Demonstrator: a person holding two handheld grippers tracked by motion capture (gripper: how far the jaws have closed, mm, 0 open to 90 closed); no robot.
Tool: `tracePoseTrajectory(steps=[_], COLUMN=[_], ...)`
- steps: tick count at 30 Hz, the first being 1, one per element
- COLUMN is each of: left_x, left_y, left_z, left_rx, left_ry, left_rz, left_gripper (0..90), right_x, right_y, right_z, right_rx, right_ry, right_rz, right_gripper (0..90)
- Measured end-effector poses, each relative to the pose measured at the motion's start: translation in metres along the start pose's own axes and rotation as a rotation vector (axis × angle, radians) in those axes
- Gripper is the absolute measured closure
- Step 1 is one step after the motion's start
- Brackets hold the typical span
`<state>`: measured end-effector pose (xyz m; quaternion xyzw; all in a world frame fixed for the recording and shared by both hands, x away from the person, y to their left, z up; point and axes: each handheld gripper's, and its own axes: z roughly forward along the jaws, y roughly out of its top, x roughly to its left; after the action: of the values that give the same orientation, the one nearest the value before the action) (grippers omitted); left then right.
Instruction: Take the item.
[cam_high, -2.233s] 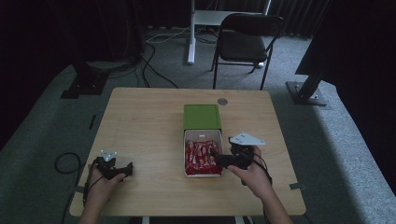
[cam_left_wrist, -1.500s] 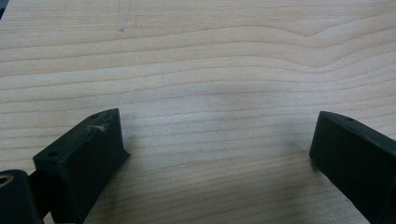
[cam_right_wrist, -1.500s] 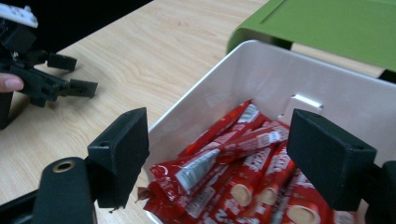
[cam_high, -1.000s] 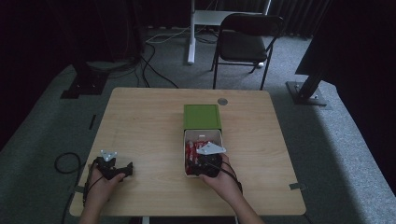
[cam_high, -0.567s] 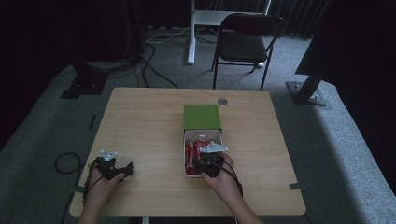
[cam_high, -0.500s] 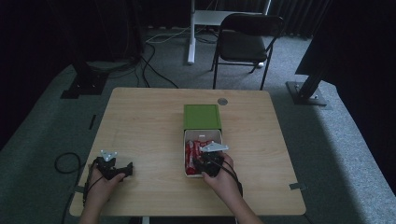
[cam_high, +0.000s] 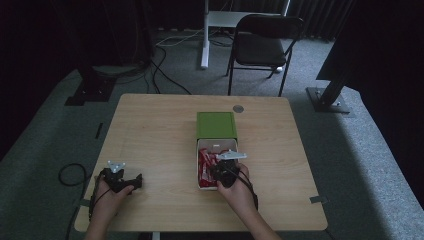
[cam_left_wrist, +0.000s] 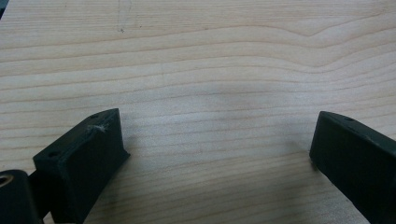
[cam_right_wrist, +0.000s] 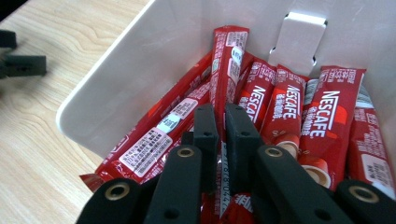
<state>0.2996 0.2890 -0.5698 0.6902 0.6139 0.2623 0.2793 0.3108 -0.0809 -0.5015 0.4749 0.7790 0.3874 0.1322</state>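
Right gripper view: the right gripper (cam_right_wrist: 219, 116) has just been closing, and its 2 jaws now pinch 1 red Nescafe stick (cam_right_wrist: 227, 70) edge-on, likely to lift it out. That stick lies atop the other sachets (cam_right_wrist: 329, 116) in the white box (cam_right_wrist: 116, 84). Beyond, the left gripper (cam_high: 120, 179) rests on the wooden table (cam_left_wrist: 210, 60), jaws wide, idle.

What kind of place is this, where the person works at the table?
Probably a lab or studio set up for recording, not a home. A lone wooden table stands on grey carpet, dark curtains hang behind it, and loose cables lie on the floor near a folding chair.
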Motion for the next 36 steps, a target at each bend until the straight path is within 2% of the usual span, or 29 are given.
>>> tracePoseTrajectory(steps=[8,16,17,19,28,36], left_x=[0.0,0.0,0.0,0.0,0.0,0.0], left_y=[0.0,0.0,0.0,0.0,0.0,0.0], left_z=[0.0,0.0,0.0,0.0,0.0,0.0], left_rx=[0.0,0.0,0.0,0.0,0.0,0.0], left_ry=[0.0,0.0,0.0,0.0,0.0,0.0], left_rz=[0.0,0.0,0.0,0.0,0.0,0.0], left_gripper=[3.8,3.8,3.8,3.8,3.8,3.8], right_x=[-0.002,0.001,0.001,0.001,-0.005,-0.017], right_y=[0.003,0.005,0.006,0.006,0.012,0.025], right_z=[-0.016,-0.037,-0.04,-0.044,-0.06,-0.078], right_rx=[-0.058,-0.085,-0.089,-0.105,-0.146,-0.218], right_ry=[0.027,0.049,0.062,0.054,0.09,0.093], right_rz=[0.006,-0.022,-0.012,-0.023,0.0,0.029], right_gripper=[85.1,85.3,85.3,85.4,85.4,85.6])
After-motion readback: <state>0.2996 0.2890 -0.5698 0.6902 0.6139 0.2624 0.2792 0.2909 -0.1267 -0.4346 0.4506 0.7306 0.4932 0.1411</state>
